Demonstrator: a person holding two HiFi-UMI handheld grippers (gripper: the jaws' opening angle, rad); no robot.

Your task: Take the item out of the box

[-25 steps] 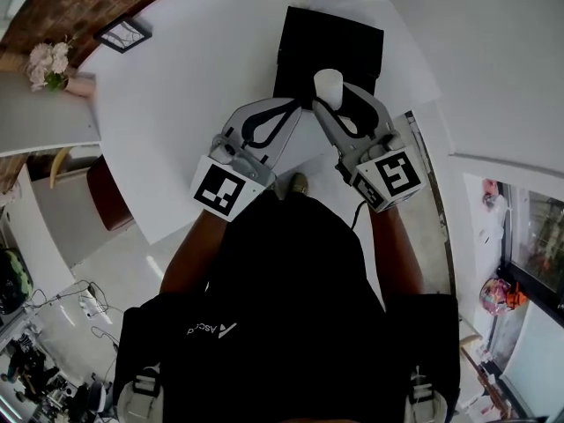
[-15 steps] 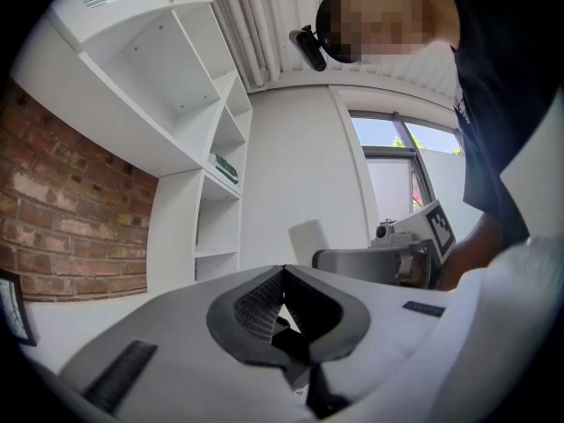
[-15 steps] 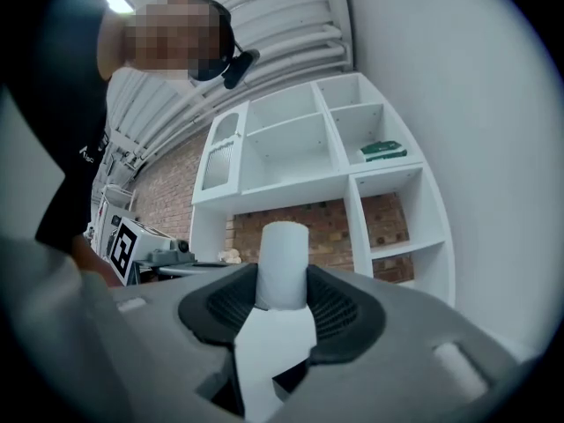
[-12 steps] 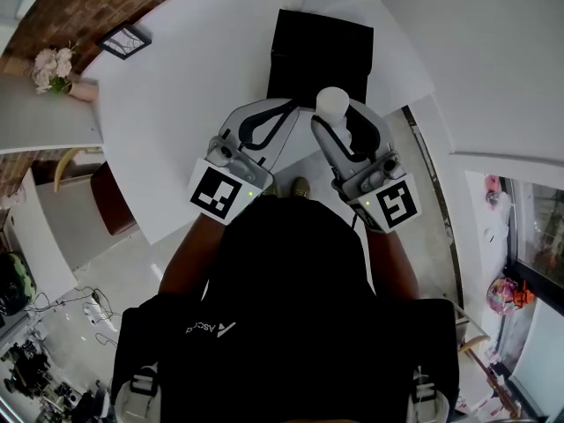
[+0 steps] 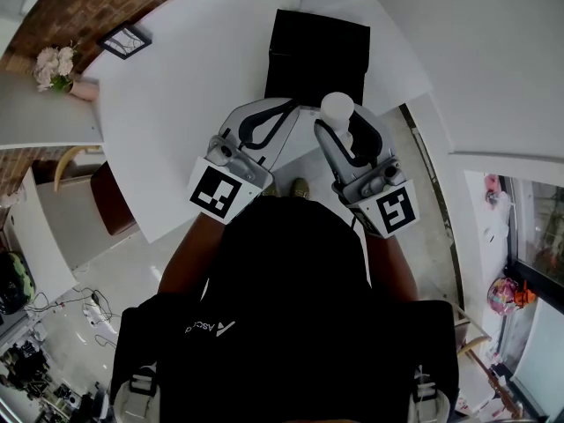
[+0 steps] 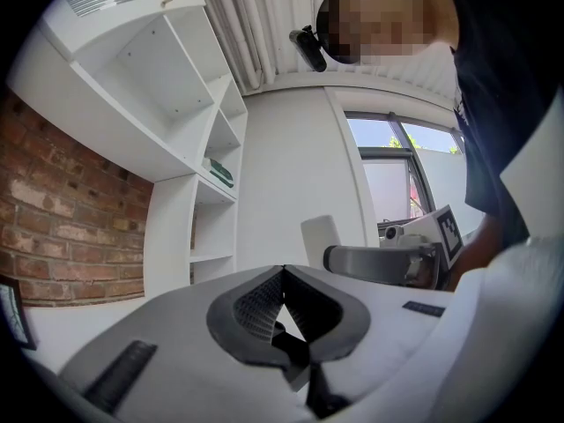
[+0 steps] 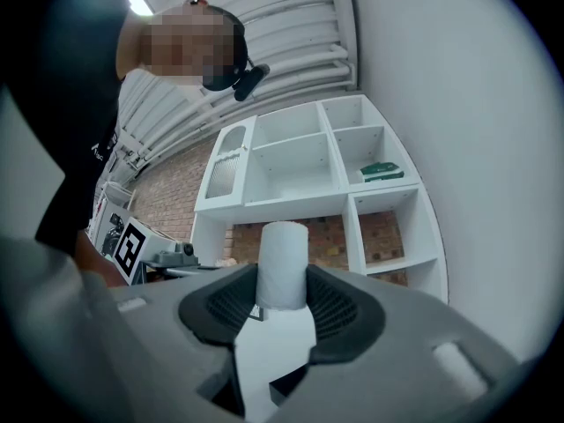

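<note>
A white cylindrical item [image 5: 337,107] [image 7: 282,265] stands upright between the jaws of my right gripper [image 5: 342,123] [image 7: 282,300], which is shut on it and holds it in front of the box. The black box [image 5: 317,53] sits on the white table [image 5: 194,95], just beyond both grippers. My left gripper [image 5: 295,104] [image 6: 280,300] is shut with nothing between its pads, its tips at the box's near edge. The item [image 6: 321,243] and the right gripper's finger also show in the left gripper view.
A small framed picture [image 5: 123,37] lies at the table's far left, and a bunch of pale flowers [image 5: 48,67] stands on a side surface beyond it. White shelving [image 7: 326,170] against a brick wall faces the grippers.
My right gripper has lifted the white item back towards me, away from the box. The left gripper has hardly moved.
</note>
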